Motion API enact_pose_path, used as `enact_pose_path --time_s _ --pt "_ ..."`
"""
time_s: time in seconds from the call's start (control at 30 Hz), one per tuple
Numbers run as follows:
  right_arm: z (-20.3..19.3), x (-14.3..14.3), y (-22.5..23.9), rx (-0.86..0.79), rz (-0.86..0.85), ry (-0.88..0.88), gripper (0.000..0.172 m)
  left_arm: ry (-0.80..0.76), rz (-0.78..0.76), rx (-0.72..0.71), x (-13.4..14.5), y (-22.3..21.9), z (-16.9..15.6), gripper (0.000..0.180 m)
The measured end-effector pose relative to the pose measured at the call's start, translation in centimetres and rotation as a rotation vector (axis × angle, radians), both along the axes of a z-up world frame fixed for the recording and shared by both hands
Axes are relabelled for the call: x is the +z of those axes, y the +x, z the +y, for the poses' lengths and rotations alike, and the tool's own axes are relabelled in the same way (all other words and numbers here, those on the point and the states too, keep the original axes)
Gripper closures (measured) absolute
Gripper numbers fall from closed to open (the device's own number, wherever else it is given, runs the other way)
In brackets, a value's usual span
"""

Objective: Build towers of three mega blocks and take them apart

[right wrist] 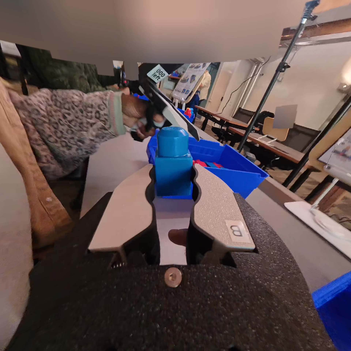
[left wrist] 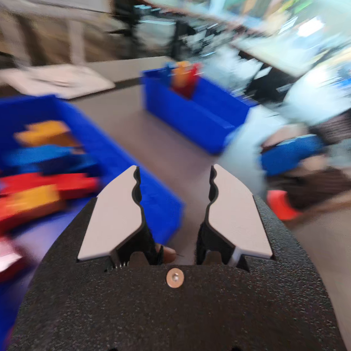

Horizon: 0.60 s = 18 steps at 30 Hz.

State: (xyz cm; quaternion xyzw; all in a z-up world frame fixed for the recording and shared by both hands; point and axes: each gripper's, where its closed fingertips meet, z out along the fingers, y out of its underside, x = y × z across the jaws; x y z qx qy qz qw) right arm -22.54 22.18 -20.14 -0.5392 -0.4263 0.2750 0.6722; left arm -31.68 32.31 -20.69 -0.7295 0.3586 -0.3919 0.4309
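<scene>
In the right wrist view my right gripper [right wrist: 172, 166] is shut on an upright blue mega block [right wrist: 171, 144]. Both pads press its sides and its stud points up. It is above the grey table [right wrist: 114, 161], in front of a blue bin [right wrist: 237, 176] of red and blue blocks. My left gripper [right wrist: 190, 131] hangs tilted over that bin. The left wrist view is blurred. There my left gripper [left wrist: 174, 167] is open and empty over the table, beside the wall of the blue bin [left wrist: 106, 144], which holds orange, blue and red blocks. The held blue block [left wrist: 290, 153] shows at the right.
A second blue bin [left wrist: 190, 117] farther back holds a standing stack of blue, orange and red blocks [left wrist: 183, 79]. A person's patterned sleeve [right wrist: 66, 121] reaches in from the left. A black tripod [right wrist: 275, 79] stands behind the table. A white sheet [right wrist: 322, 226] lies at right.
</scene>
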Motion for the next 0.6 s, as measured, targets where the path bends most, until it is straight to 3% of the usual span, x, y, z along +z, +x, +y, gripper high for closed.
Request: enact_pose_path --time_s 0.07,0.17,0.27,0.43,0.6 --pt "0.0 0.1 0.8 0.006 0.056 -0.031 0.136 0.168 0.235 0.149 -1.3 -2.9 4.3 0.109" --pt "0.0 0.0 1.3 0.001 0.060 -0.040 0.136 0.165 0.506 0.102 -5.0 -4.2 7.7 0.109" --pt "-0.3 -0.1 1.1 0.015 0.039 -0.031 0.136 0.203 0.686 -0.053 -8.3 -3.5 9.7 0.111" --pt "-0.6 0.4 1.5 0.030 0.065 -0.034 0.136 0.579 1.138 -0.375 -10.3 -4.5 12.8 0.116" --pt "-0.2 0.7 2.1 0.010 0.088 -0.040 0.136 0.572 1.217 -0.602 -11.6 -3.1 13.4 0.117"
